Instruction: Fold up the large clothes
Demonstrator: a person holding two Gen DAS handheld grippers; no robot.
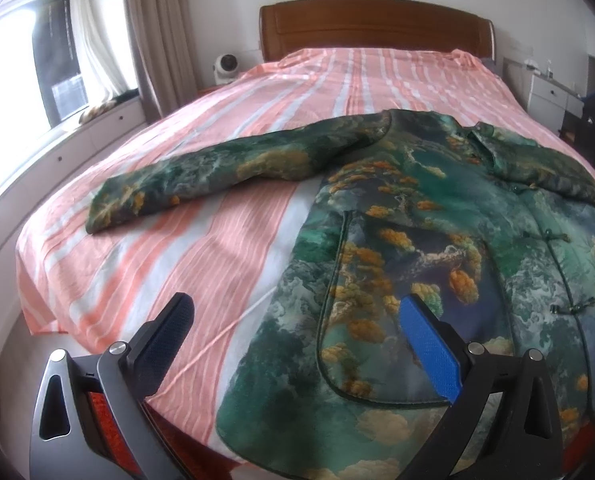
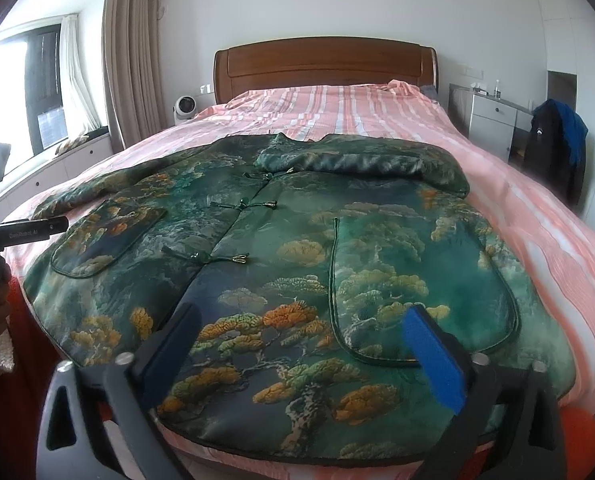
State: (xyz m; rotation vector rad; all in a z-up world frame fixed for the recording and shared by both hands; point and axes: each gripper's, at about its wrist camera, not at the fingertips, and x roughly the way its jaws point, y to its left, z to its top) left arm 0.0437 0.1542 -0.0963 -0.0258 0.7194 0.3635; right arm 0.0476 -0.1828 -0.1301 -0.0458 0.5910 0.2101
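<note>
A large green jacket with orange tree print lies front up on the bed, buttoned down the middle; it also shows in the left wrist view. Its left sleeve stretches out over the sheet. Its right sleeve is folded across the chest below the collar. My left gripper is open and empty above the jacket's lower left edge. My right gripper is open and empty above the hem near the right pocket. The left gripper's handle shows at the left of the right wrist view.
The bed has a pink and white striped sheet and a wooden headboard. A window bench with drawers runs along the left. A small white fan, a white bedside cabinet and a chair with dark clothes stand nearby.
</note>
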